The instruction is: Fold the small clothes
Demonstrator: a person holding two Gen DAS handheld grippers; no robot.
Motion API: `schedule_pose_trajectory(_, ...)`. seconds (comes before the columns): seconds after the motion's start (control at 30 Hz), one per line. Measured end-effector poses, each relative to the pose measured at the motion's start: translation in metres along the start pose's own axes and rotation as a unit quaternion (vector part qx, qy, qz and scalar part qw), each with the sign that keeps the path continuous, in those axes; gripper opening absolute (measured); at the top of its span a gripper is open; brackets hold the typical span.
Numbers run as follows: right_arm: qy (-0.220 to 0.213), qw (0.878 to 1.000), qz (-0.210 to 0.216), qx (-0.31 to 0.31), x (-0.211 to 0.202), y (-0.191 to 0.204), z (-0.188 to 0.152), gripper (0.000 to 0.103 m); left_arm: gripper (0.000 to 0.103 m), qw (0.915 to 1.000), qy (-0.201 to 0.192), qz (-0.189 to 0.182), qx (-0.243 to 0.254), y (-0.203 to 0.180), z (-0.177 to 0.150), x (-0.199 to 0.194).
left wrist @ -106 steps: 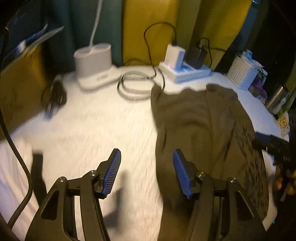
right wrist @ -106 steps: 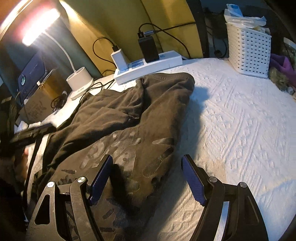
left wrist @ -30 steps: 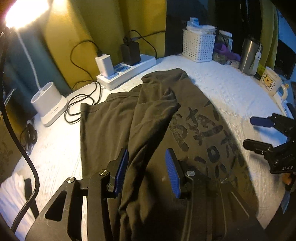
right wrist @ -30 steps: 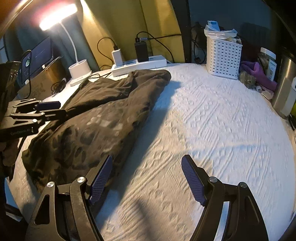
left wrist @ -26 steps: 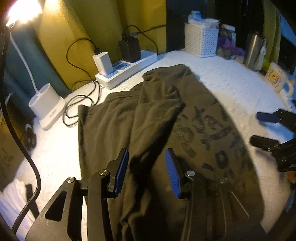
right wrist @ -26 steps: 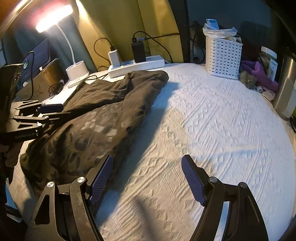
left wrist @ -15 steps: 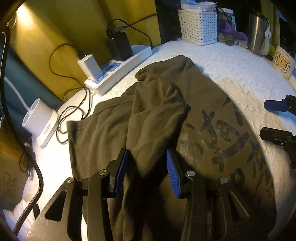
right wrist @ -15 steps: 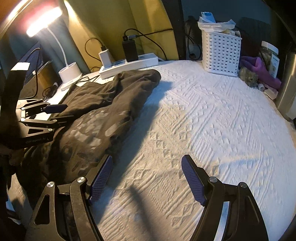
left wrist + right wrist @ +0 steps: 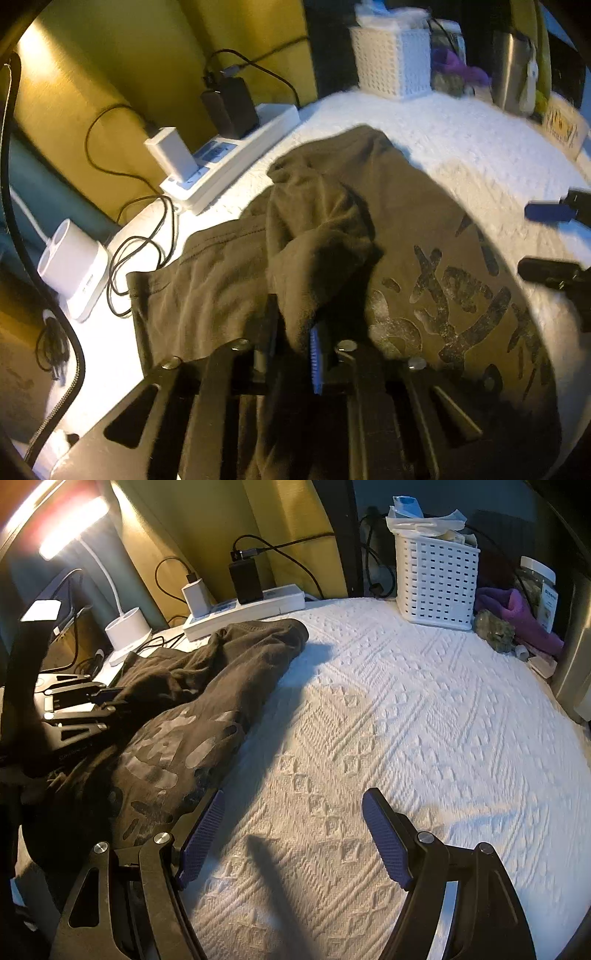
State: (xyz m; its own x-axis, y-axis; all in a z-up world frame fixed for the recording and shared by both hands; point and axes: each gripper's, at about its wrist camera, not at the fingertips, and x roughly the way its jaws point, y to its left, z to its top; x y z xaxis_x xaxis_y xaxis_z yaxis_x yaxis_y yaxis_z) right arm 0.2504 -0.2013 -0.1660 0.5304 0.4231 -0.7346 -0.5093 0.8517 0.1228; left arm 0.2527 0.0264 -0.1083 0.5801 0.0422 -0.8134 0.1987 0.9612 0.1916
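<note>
Left wrist view: left gripper [image 9: 295,350] jaws closing on raised fold of dark olive T-shirt [image 9: 424,229]. Right gripper [image 9: 291,834] wide, empty, just beside T-shirt. Step: grasping. Next: carry fold across T-shirt.

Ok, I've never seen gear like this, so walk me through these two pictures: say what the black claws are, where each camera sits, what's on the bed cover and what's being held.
There is no robot here. A person holds a hand-held pincer in each hand, and a wide-angle camera on each one looks forward along its two fingers. One picture is from the left hand, the other from the right.

On the white textured cover lies a crumpled dark olive garment with a printed pattern. Behind it are a power strip with chargers, a lamp base and a white basket.

The left gripper is closing, with a fold of the garment between its blue pads. The right gripper is open over bare cover beside the garment's edge, holding nothing.
</note>
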Motion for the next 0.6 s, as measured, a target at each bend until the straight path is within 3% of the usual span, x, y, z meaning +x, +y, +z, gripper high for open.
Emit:
schedule_pose_trajectory(0.4, -0.009, 1.0, -0.007, -0.014, 0.009, 0.014, 0.018, 0.078, 0.01, 0.9873, -0.053, -0.061, -0.137, 0.074, -0.011, -0.028)
schedule_pose_trajectory(0.6, -0.01, 1.0, 0.014, -0.001, 0.029, 0.021, 0.034, 0.078, 0.012, 0.98, -0.027, -0.097, -0.172, 0.092, -0.022, -0.01)
